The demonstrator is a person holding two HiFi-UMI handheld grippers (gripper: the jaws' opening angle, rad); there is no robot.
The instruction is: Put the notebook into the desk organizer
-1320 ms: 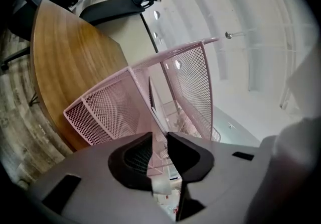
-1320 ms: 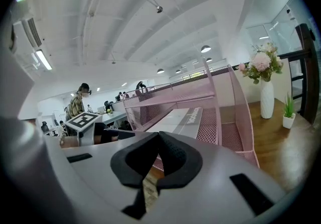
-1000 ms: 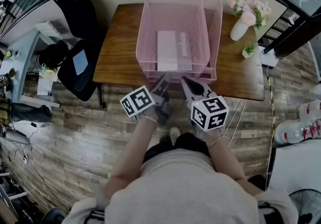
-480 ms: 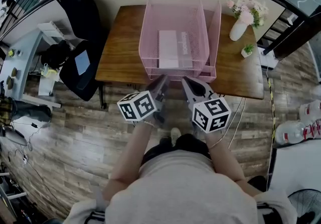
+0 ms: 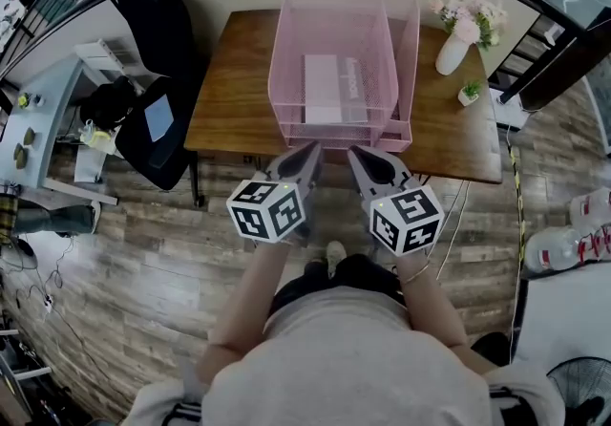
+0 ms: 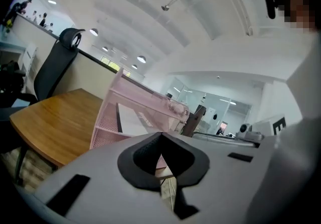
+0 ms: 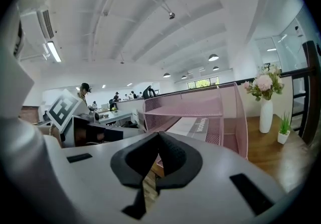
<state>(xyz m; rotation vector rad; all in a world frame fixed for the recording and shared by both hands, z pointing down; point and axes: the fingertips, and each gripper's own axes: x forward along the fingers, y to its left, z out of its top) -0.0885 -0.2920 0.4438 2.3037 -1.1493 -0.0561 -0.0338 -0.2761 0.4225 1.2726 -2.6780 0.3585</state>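
Note:
A white and grey notebook [image 5: 327,90] lies flat in a tray of the pink mesh desk organizer [image 5: 286,52] on the wooden table [image 5: 229,80]. Both grippers hang side by side off the table's near edge, pointing at the organizer's front and apart from it. My left gripper [image 5: 311,151] has just been closing and is shut with nothing between its pads [image 6: 160,136]. My right gripper [image 5: 354,155] is shut and empty too [image 7: 159,136]. The left gripper view shows the organizer [image 6: 108,117] with the notebook [image 6: 138,120] inside; the right gripper view shows the organizer [image 7: 235,112] and notebook [image 7: 193,125] too.
A white vase of pink flowers [image 5: 458,42] and a small potted plant [image 5: 472,95] stand on the table's right end. A black office chair [image 5: 143,42] sits to the left of the table, with a cluttered side desk [image 5: 57,99] beyond it.
The left gripper has rolled, turning its marker cube, and its jaws have come together. Both grippers have drawn back a little from the organizer's front. The notebook has stayed in the tray.

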